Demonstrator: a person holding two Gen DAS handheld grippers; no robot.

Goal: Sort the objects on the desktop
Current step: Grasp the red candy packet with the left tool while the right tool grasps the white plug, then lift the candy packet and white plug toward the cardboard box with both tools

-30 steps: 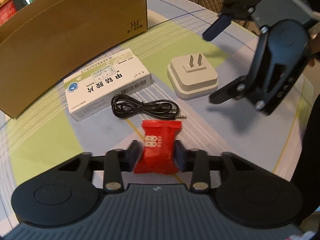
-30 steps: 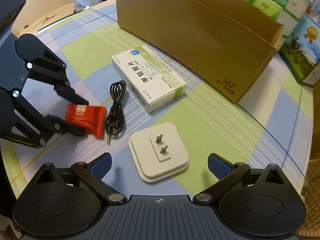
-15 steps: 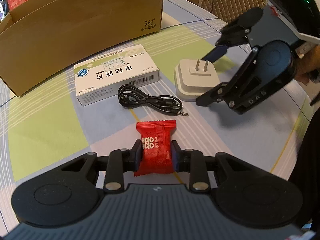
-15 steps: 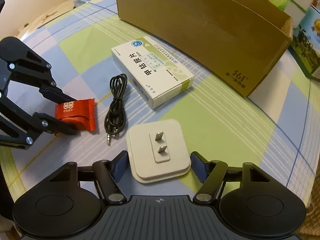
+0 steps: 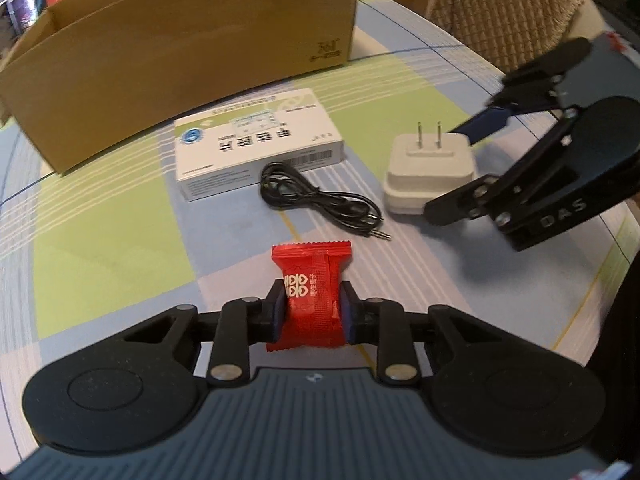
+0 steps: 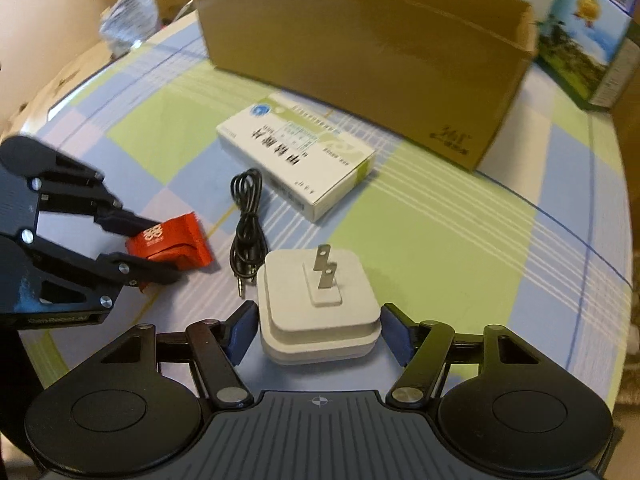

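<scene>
Red candy wrapper sits pinched between the blue pads of the left tongs, near the front edge of the checked table and held tight at its middle. Right tongs stand at middling width around the white plug adapter, one pad on each side; whether the pads touch it I cannot tell. The adapter lies flat with its two prongs pointing up. A coiled black audio cable lies between the candy and a white medicine box, just beside the box. Farther back stands an open brown cardboard box, well apart from both tongs.
</scene>
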